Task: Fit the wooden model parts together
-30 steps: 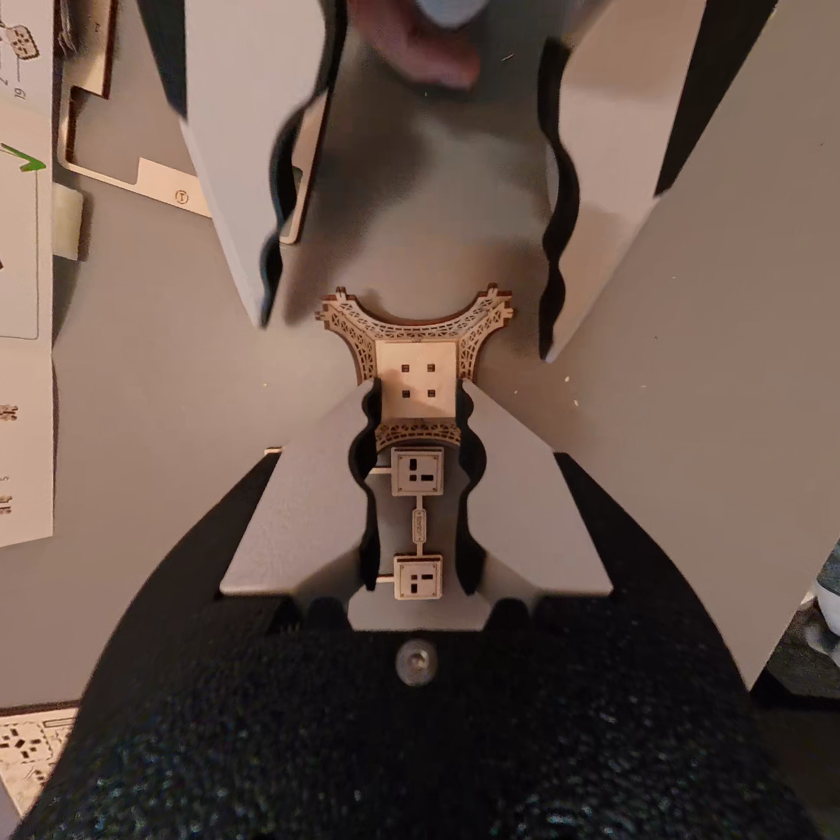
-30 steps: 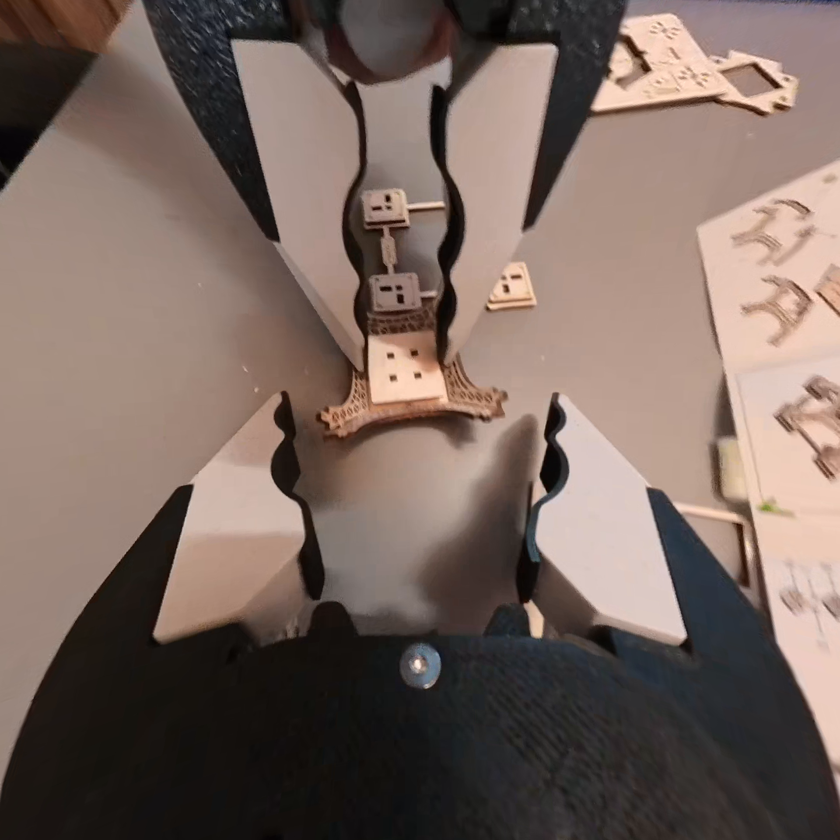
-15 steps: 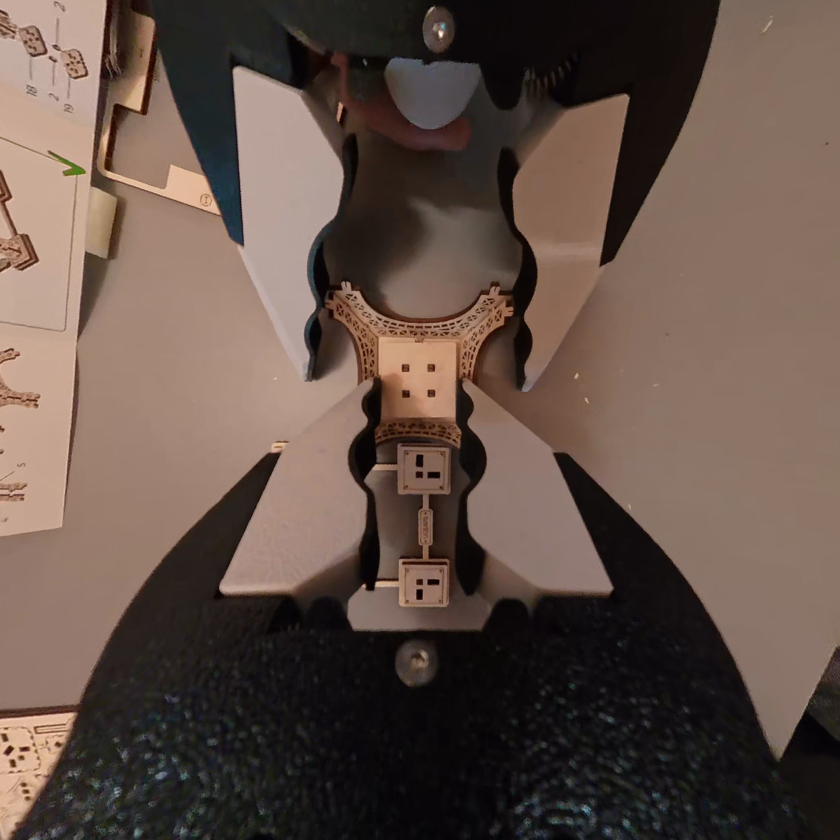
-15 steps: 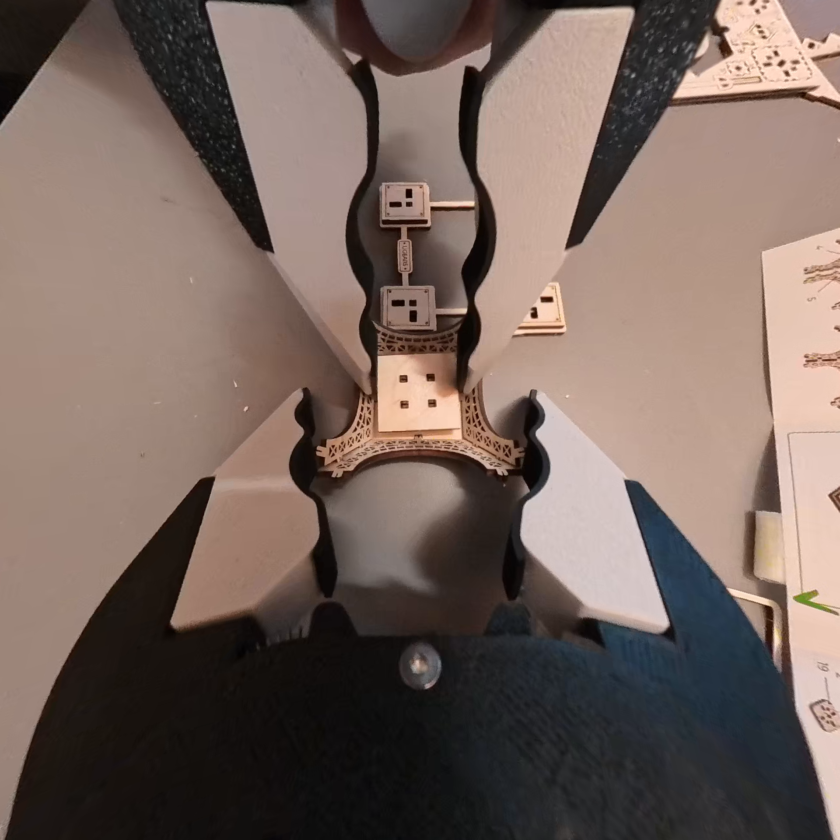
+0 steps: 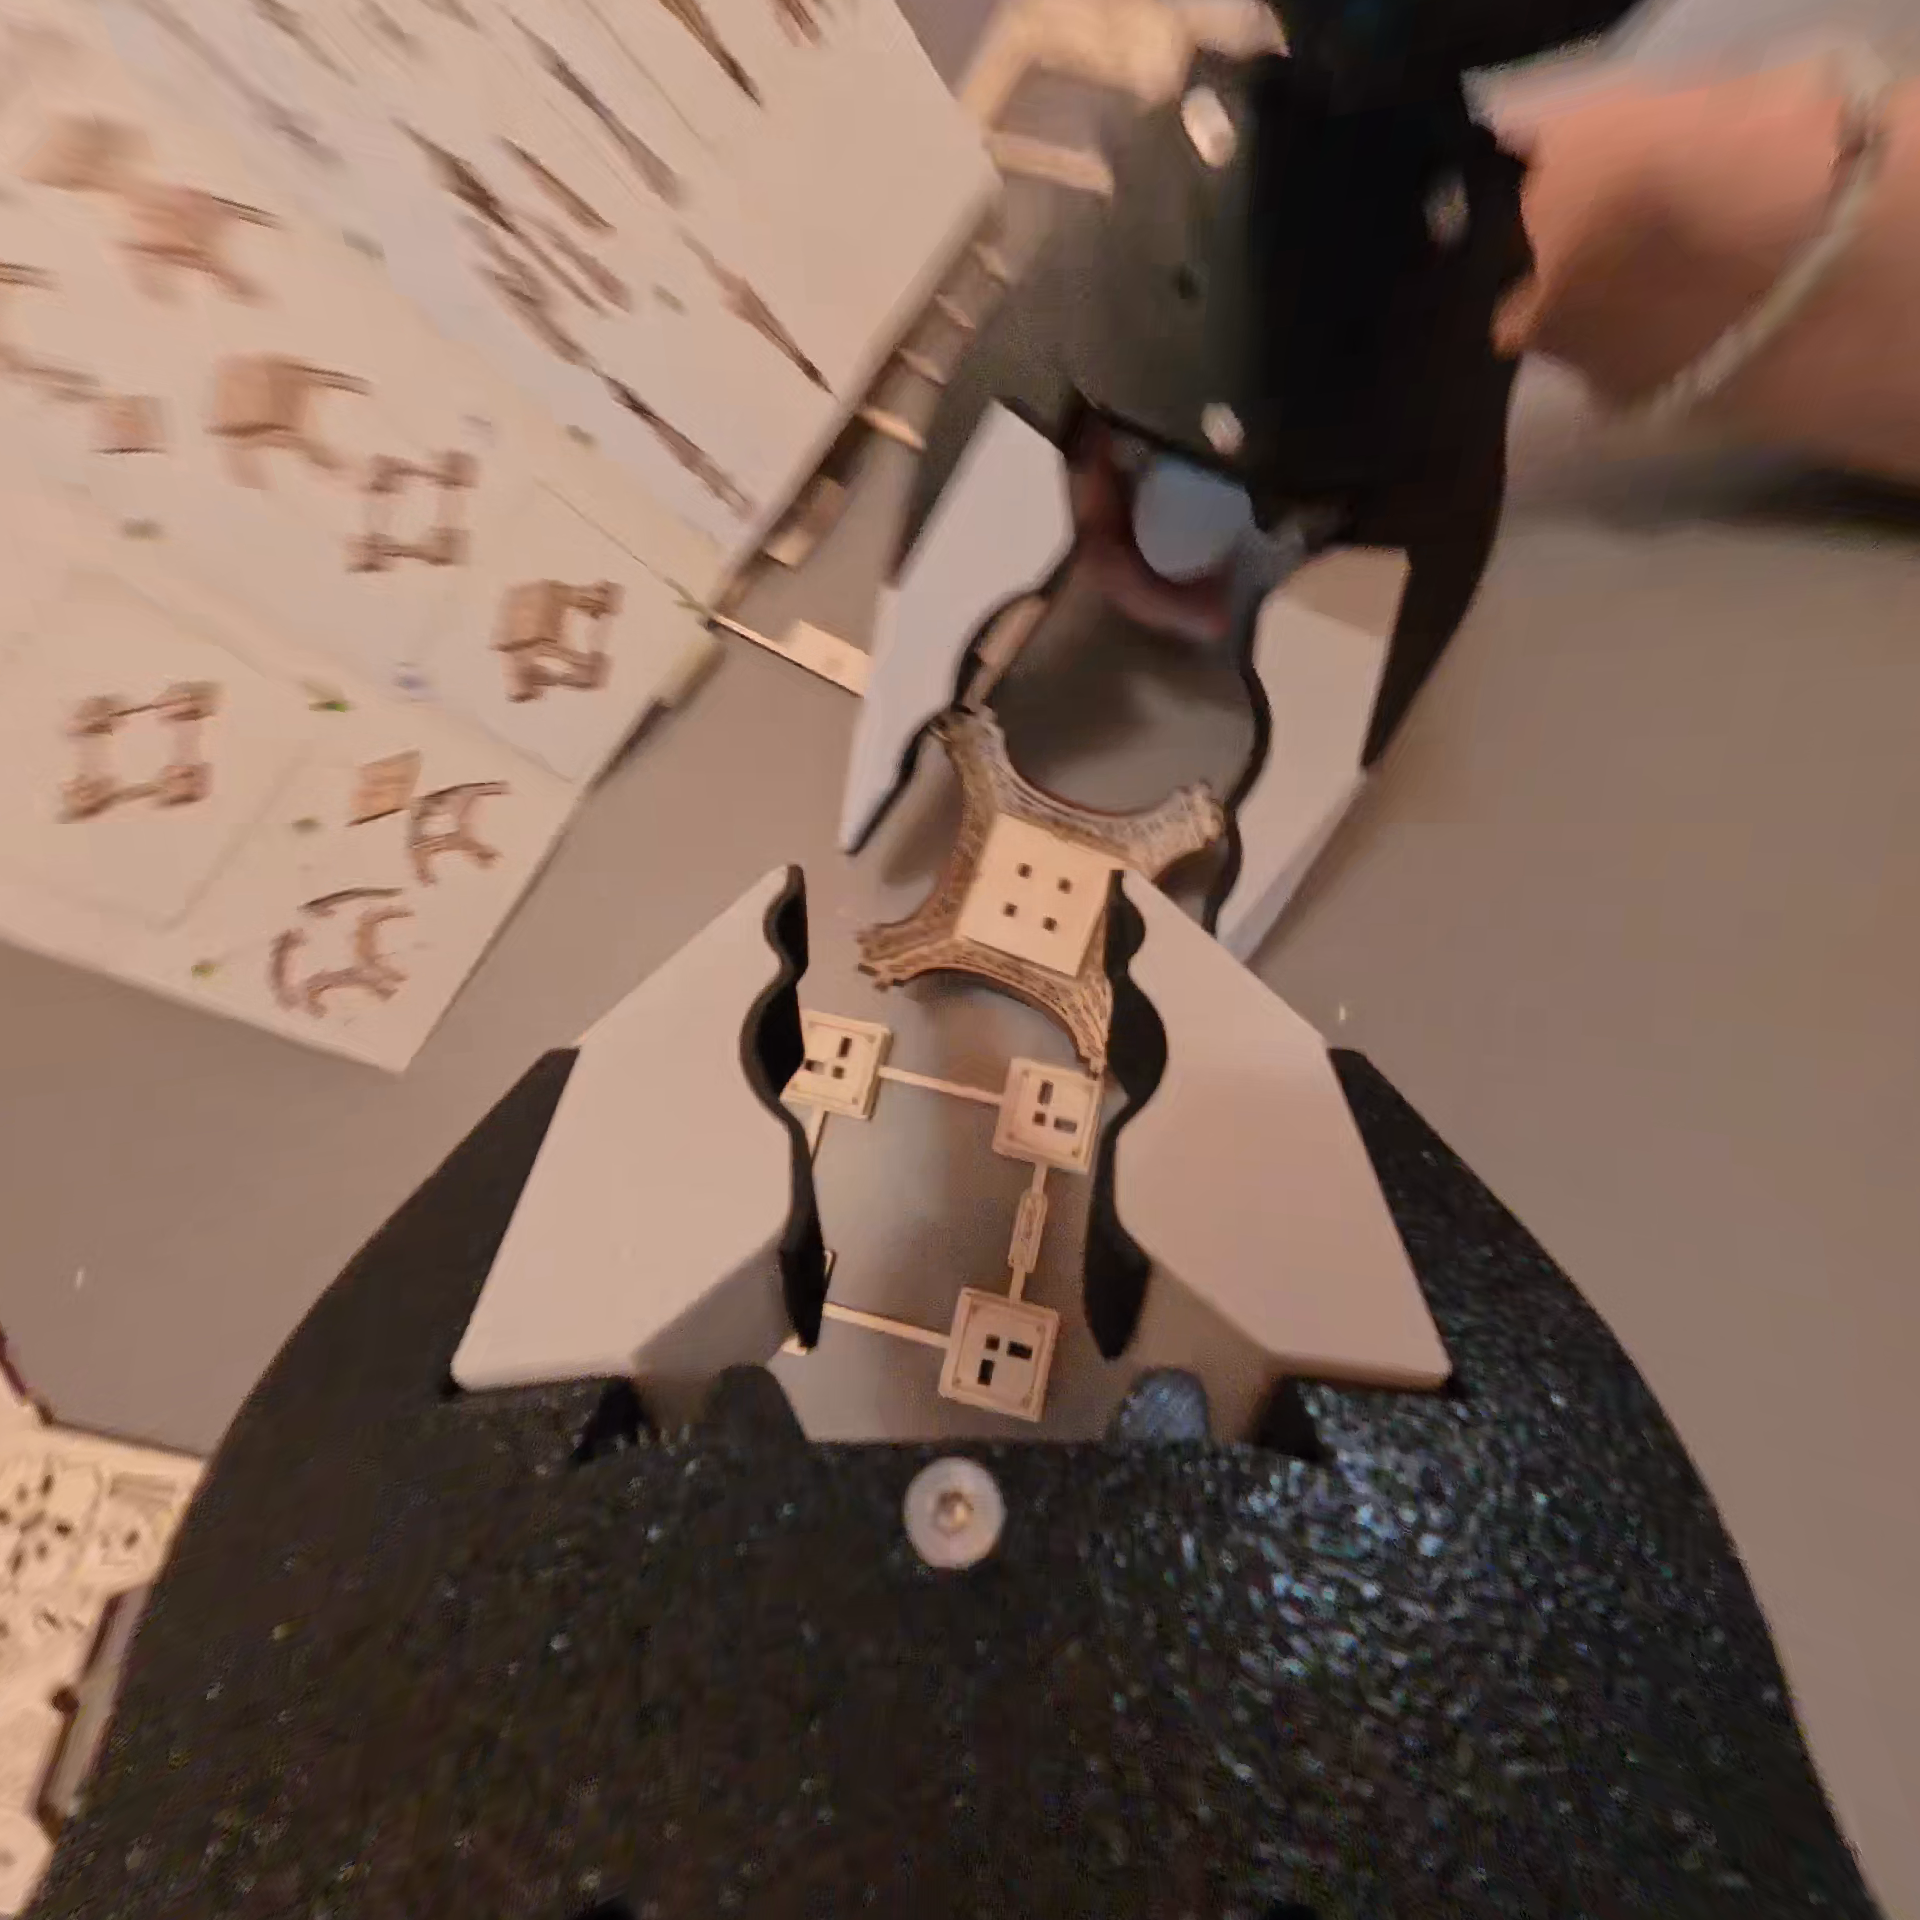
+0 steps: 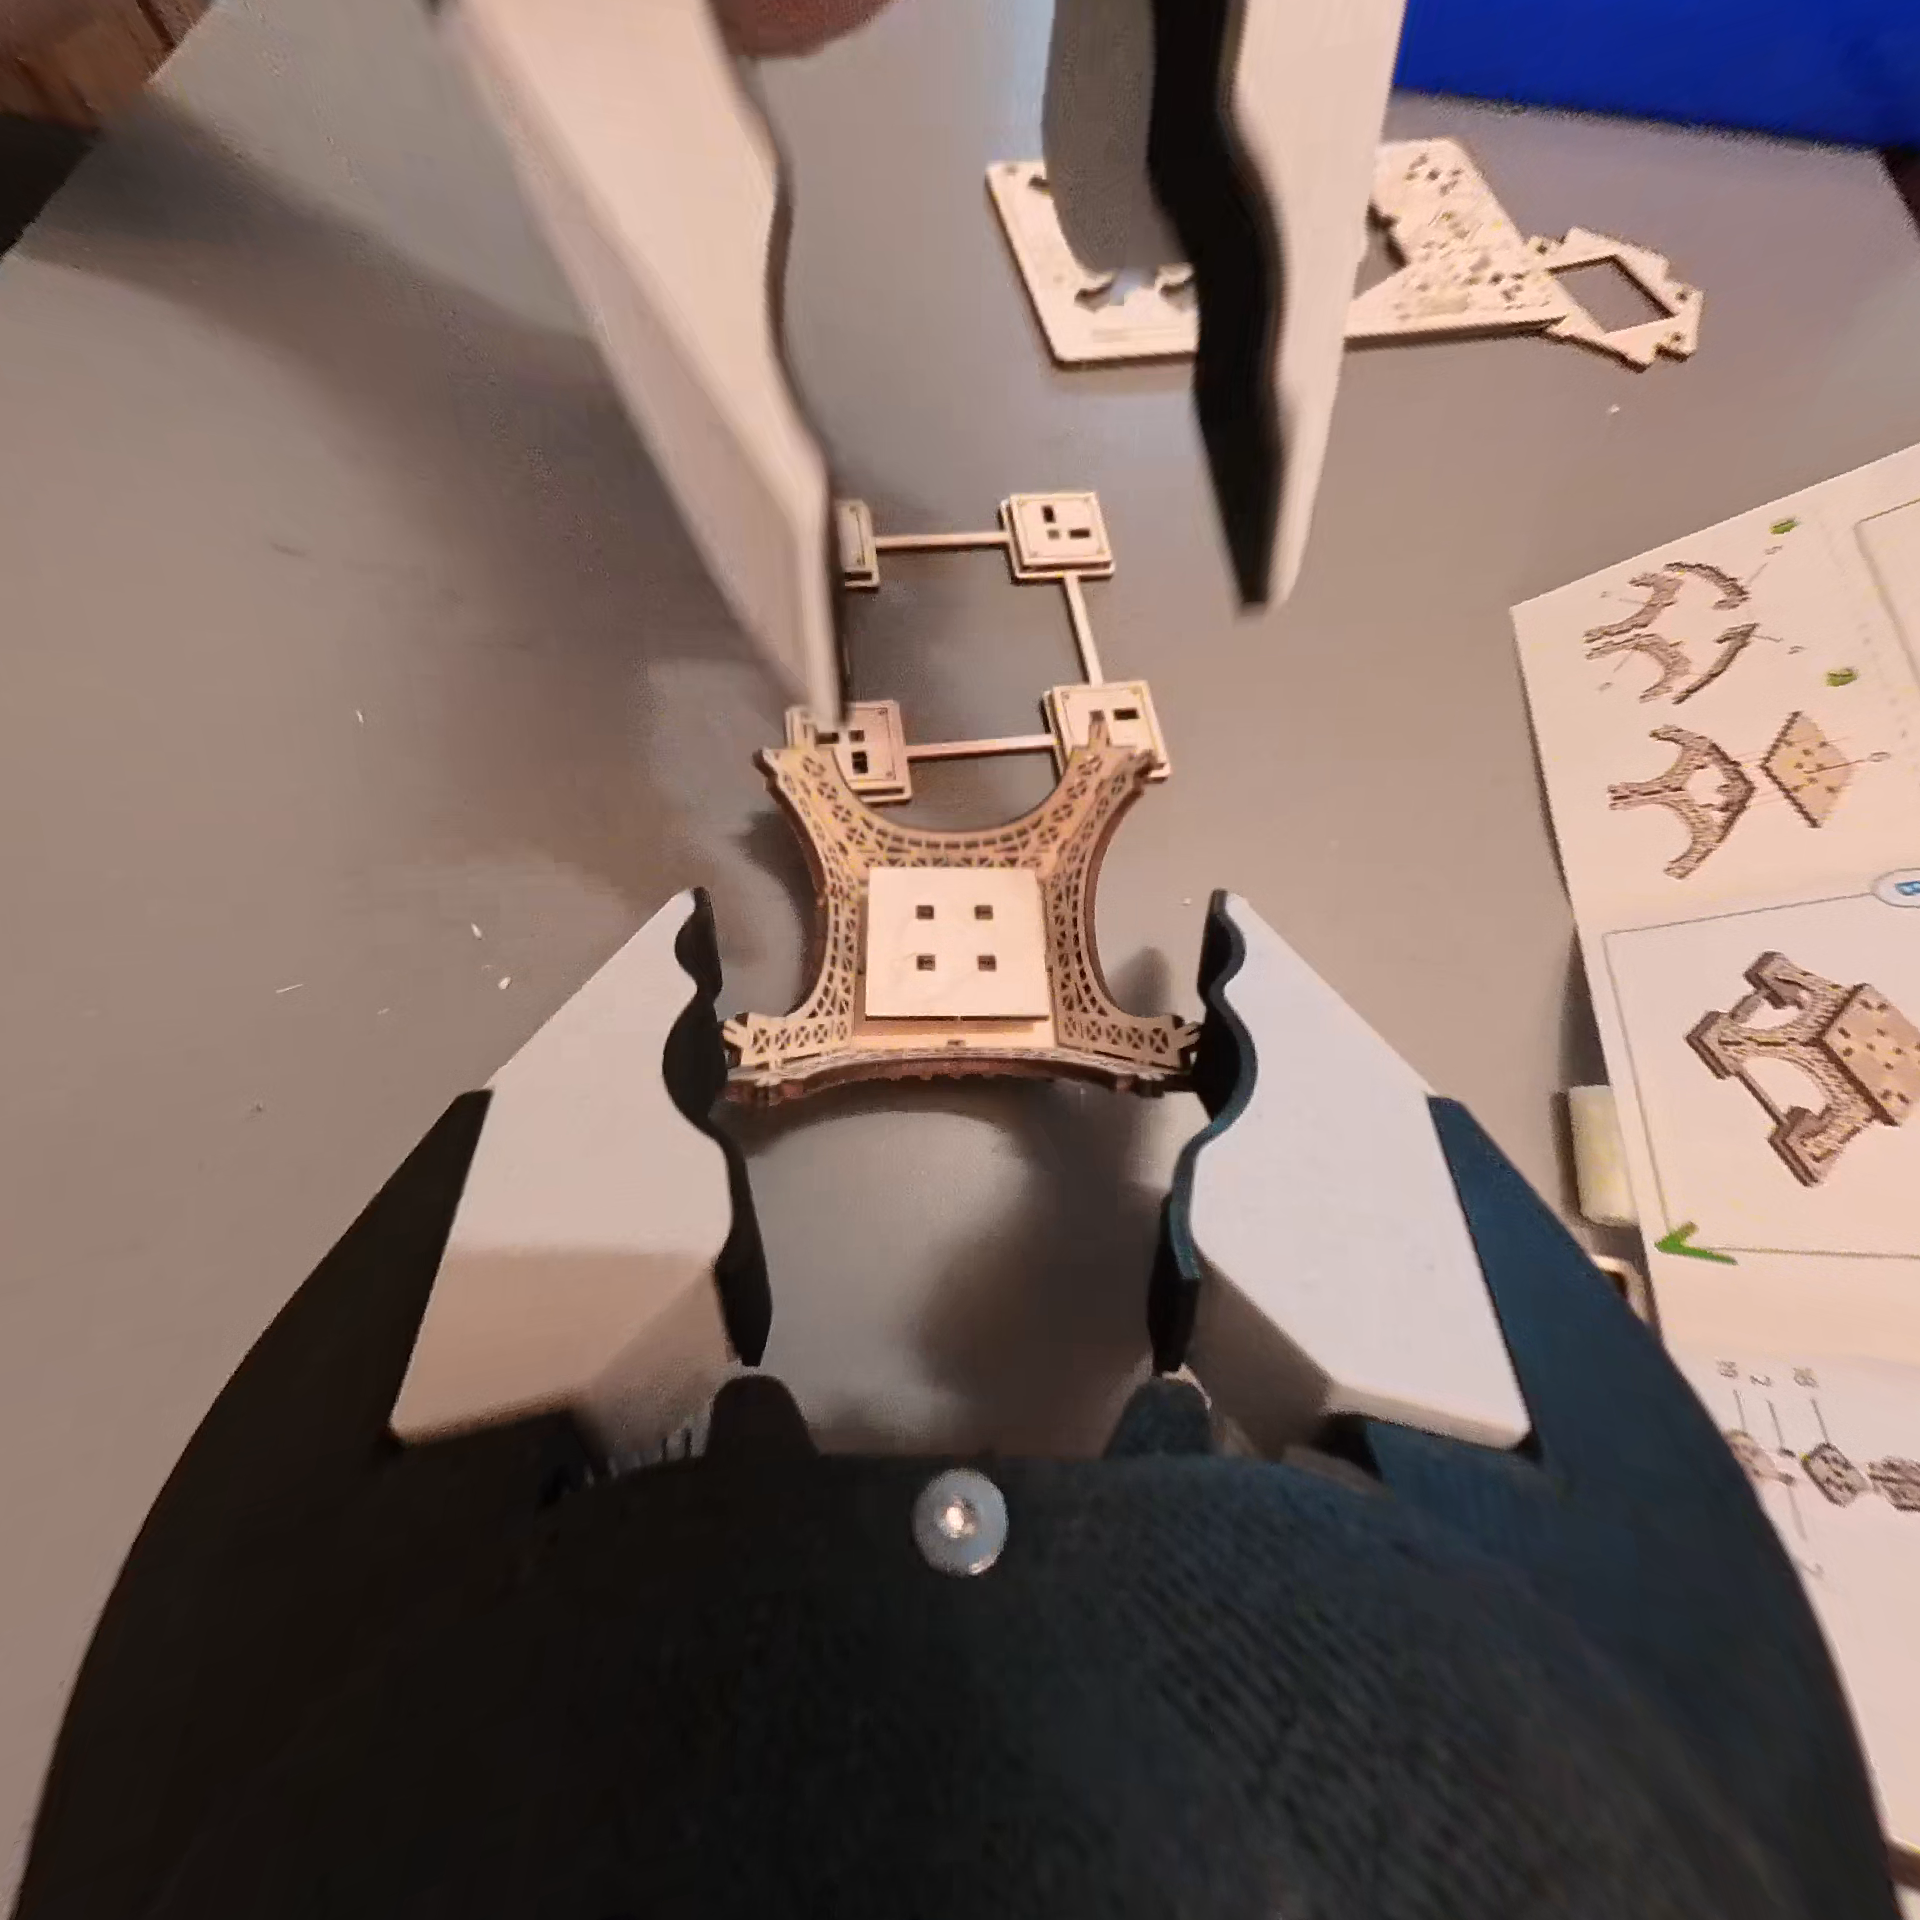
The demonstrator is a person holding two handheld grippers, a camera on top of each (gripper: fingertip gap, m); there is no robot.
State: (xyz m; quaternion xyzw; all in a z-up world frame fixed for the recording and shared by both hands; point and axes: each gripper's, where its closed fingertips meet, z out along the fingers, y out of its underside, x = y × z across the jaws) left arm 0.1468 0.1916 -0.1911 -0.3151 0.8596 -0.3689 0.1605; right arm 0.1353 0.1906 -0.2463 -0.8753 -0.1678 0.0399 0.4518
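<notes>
Biggest thing first: the grey tabletop [image 6: 312,623] is carrying the whole mess, with the instruction sheets [image 6: 1714,831] lying off to the right and a punched-out wooden sheet [image 6: 1455,260] sitting at the far right.

The right gripper [image 6: 961,904] is coming in from the near side, and its jaws look to be pinching the two near feet of the lattice arch piece [image 6: 951,956], one foot touching each inner face. The left gripper [image 5: 956,878] is facing it from the far side with its jaws spread wide, holding nothing. One finger is hanging just over a corner of the little foot frame [image 6: 1055,535].

The arch piece is sitting in the middle of the tabletop, its far feet resting on the two nearer square pads of that frame. It looks like they're lining feet up with slots, though the seating is too small to judge.

What could go wrong, imo:
- The right jaws are squeezing across thin lattice feet, so too much pinch is probably going to bow or crack them.
- Nothing is pinning the frame, so any push on the arch is likely sliding it away.
- That released left finger is hovering close enough to clip a pad and snap the skinny struts [image 5: 1029,1226].
</notes>
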